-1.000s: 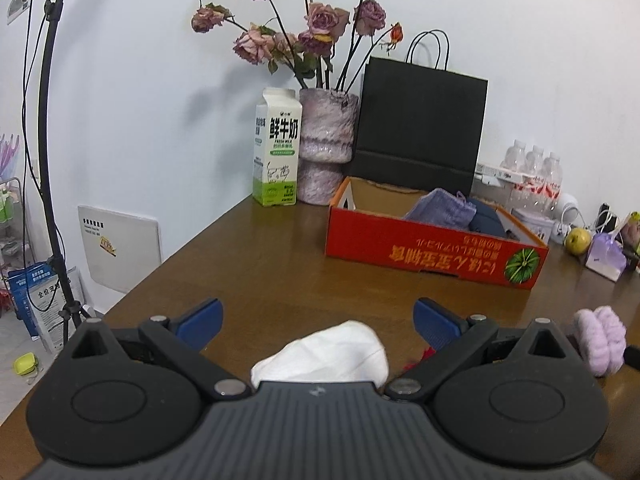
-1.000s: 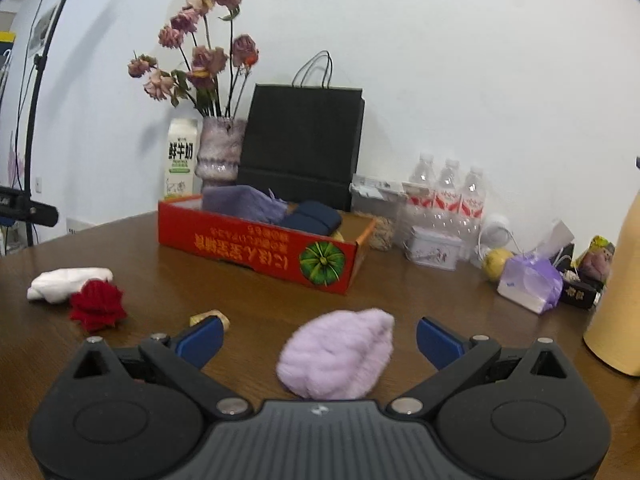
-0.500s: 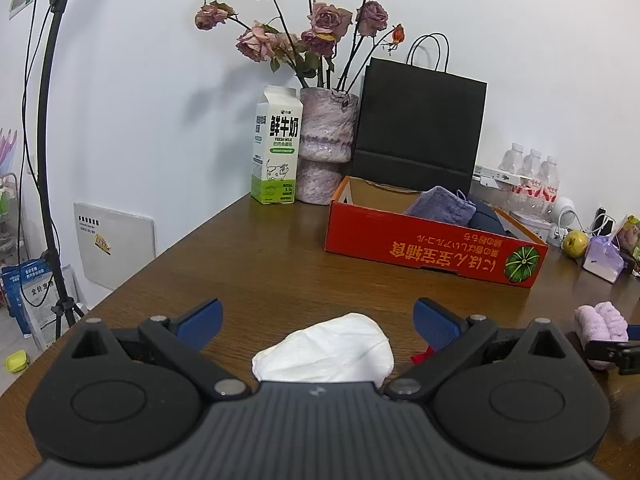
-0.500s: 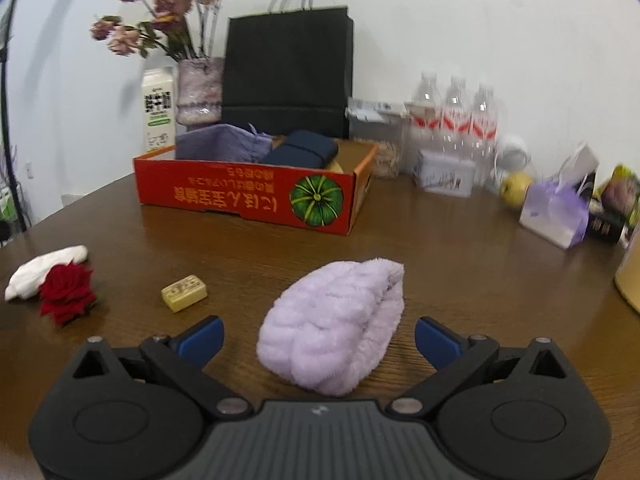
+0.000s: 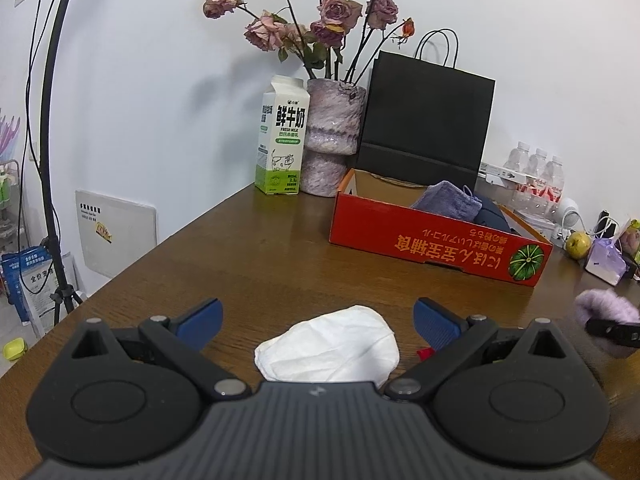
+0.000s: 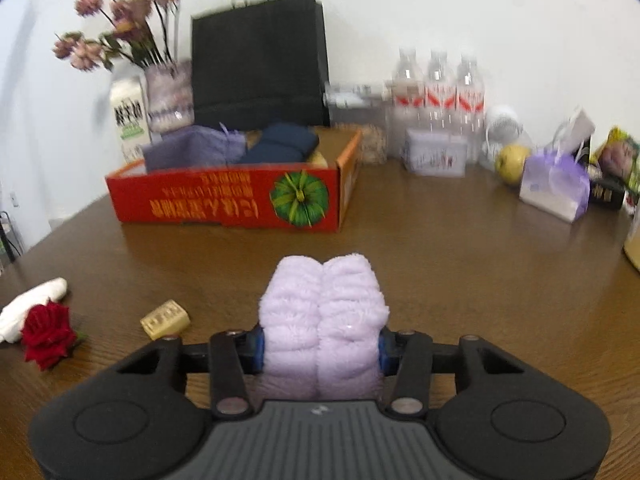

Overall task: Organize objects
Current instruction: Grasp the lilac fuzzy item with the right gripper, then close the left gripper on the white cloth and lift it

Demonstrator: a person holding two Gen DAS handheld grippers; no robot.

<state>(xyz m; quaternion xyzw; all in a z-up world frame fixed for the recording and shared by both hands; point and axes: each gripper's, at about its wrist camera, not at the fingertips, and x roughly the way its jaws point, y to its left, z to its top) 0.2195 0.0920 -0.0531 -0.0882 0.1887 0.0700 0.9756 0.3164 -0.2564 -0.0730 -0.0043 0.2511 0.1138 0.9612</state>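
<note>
My right gripper (image 6: 320,350) is shut on a fluffy lilac cloth (image 6: 324,312), squeezed between its blue pads just above the brown table. The cloth also shows at the right edge of the left wrist view (image 5: 606,312). My left gripper (image 5: 318,316) is open, its fingers on either side of a crumpled white cloth (image 5: 330,346) on the table. A red cardboard box (image 6: 236,196) holds a purple towel (image 6: 192,150) and a dark blue cloth (image 6: 280,146); it also shows in the left wrist view (image 5: 432,240).
A red fabric rose (image 6: 48,330) and a small tan block (image 6: 165,319) lie left of the lilac cloth. A milk carton (image 5: 282,136), flower vase (image 5: 330,136) and black paper bag (image 5: 424,120) stand behind the box. Water bottles (image 6: 438,96), a yellow fruit (image 6: 510,162) and a lilac gift bag (image 6: 556,184) stand at the right.
My right gripper has closed on the lilac cloth and turned toward the red box. My left gripper has stayed open around the white cloth.
</note>
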